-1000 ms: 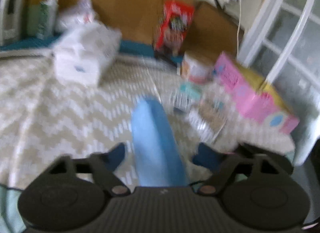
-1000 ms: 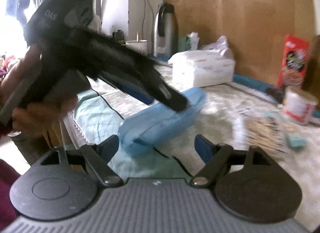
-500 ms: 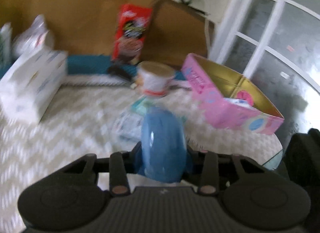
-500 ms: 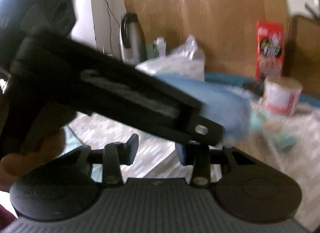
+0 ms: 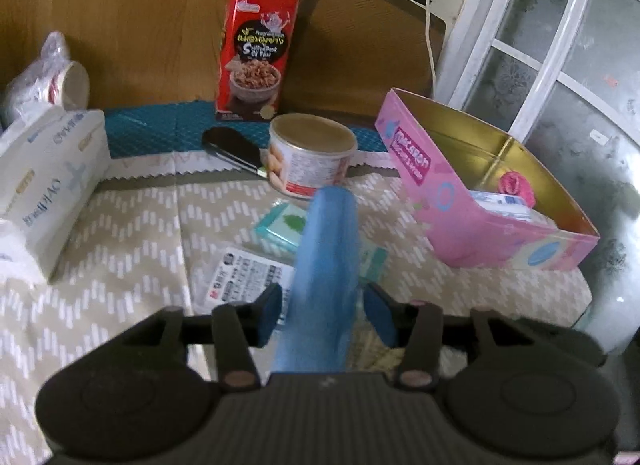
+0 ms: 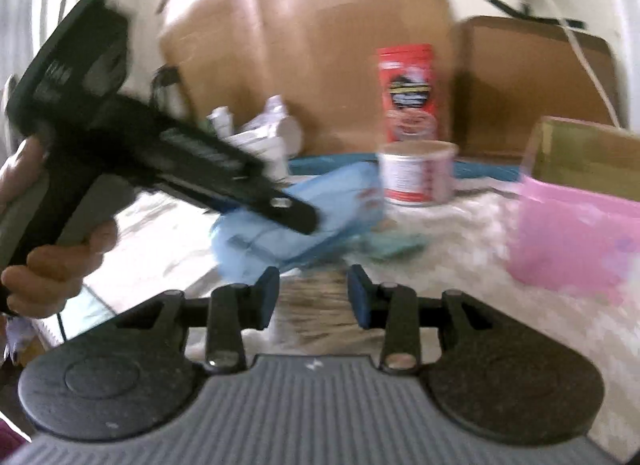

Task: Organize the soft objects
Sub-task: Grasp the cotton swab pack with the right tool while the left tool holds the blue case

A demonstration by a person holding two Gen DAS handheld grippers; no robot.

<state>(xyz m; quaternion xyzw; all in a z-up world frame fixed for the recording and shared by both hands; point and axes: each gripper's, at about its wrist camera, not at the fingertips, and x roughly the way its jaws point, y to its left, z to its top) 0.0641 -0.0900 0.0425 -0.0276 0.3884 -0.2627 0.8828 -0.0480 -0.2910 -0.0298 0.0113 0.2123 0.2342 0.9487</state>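
The left hand-held gripper [image 5: 324,315] is pointing down over the desk [image 5: 132,257], which is covered with a beige zigzag cloth. A long blue soft pack [image 5: 328,249] is sitting between its fingers. The pack's long axis is running along the line the hand-held gripper points, from under the camera away towards a round can [image 5: 312,161]. Its rounded far end is nearly meeting the can's lower edge in the left wrist view. The jaws have just been opening around it. A thin gap is showing between each blue pad and the pack's sides, so the pads are not pressing on it.

From the right wrist view, which is blurred, the same pack is slanting from lower left to upper right, its far end towards the can. I cannot tell whether it is touching the cloth. A hand [image 6: 48,265] is gripping the left tool's handle.

The right hand-held gripper [image 6: 314,293] is facing the pack from the near side. Its jaws have just been opening a little and are standing moderately narrow with nothing between them.

A pink box [image 5: 460,217] with a gold inside is standing open to the right of the pack. A red snack box [image 5: 256,53] is standing upright behind the can, and a white tissue pack [image 5: 48,177] is lying at the left.
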